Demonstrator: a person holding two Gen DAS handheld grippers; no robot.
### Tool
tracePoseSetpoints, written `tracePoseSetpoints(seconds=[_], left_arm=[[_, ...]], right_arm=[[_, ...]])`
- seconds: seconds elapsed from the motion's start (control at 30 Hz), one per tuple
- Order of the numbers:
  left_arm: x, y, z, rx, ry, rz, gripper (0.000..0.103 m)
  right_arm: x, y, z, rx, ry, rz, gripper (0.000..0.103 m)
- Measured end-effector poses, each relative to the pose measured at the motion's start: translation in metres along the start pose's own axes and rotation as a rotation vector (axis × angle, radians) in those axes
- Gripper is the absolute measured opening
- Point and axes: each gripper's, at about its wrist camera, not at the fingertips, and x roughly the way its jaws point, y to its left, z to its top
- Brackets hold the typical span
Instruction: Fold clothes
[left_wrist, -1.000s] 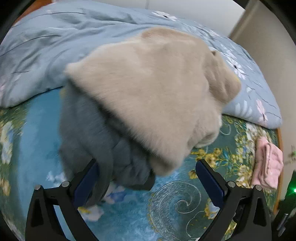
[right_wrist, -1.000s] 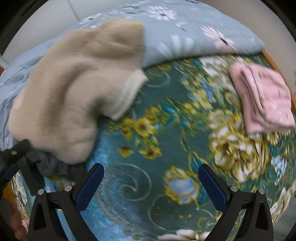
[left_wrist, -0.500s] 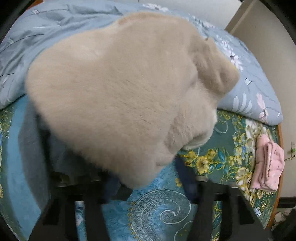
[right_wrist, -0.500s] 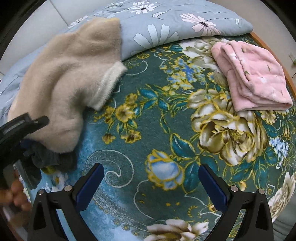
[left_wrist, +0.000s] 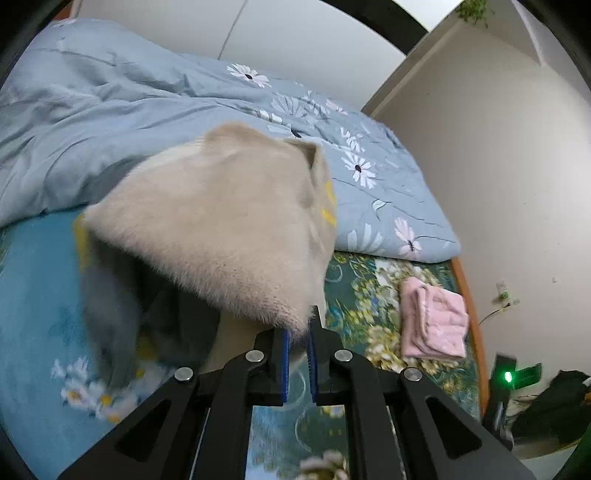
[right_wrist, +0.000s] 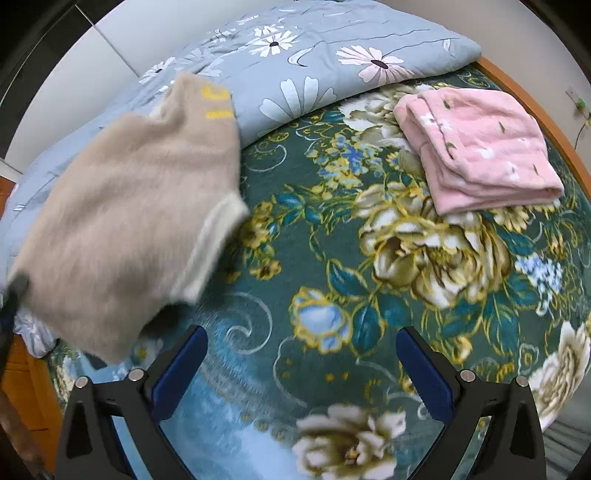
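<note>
My beige sweater (left_wrist: 221, 236) looks fuzzy and soft. The pink folded towel (right_wrist: 476, 147) is plush fleece. The bed cover (right_wrist: 369, 288) is matt printed cloth, the duvet (left_wrist: 110, 110) smooth cotton, the bed frame (right_wrist: 532, 107) glossy wood.

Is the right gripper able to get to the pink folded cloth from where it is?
Probably yes. The right gripper is open and empty, and only bare flowered bedspread lies between it and the pink folded cloth. The beige sweater hangs off to the other side.
</note>
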Motion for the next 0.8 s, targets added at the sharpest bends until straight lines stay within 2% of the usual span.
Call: tracePoseSetpoints(seconds=[0.1,0.2,0.3,0.4,0.47,0.63,0.8], left_arm=[[-0.031,0.032,-0.04,-0.039,-0.009,0.008,0.008],[-0.06,0.078,-0.094,-0.134,0.025,0.013,0.008],[-0.082,0.118,-0.147,-0.181,0.08,0.08,0.008],[-0.105,0.154,-0.193,-0.288,0.108,0.112,0.008],[-0.116,0.174,-0.214,-0.355,0.115,0.162,0.008],[-0.11,0.224,-0.224,-0.563,0.113,0.248,0.008],[-0.097,0.235,-0.208,-0.713,0.095,0.329,0.009]], right_arm=[[-0.018,0.002,-0.017,-0.007,-0.007,0.029,0.103],[-0.03,0.007,-0.04,-0.027,0.003,0.059,0.103],[-0.03,0.016,-0.068,-0.053,0.036,0.079,0.103],[-0.025,0.026,-0.097,-0.076,0.086,0.104,0.103],[-0.019,0.033,-0.116,-0.093,0.123,0.116,0.103],[-0.008,0.042,-0.147,-0.16,0.196,0.123,0.103],[0.013,0.041,-0.151,-0.188,0.233,0.169,0.103]])
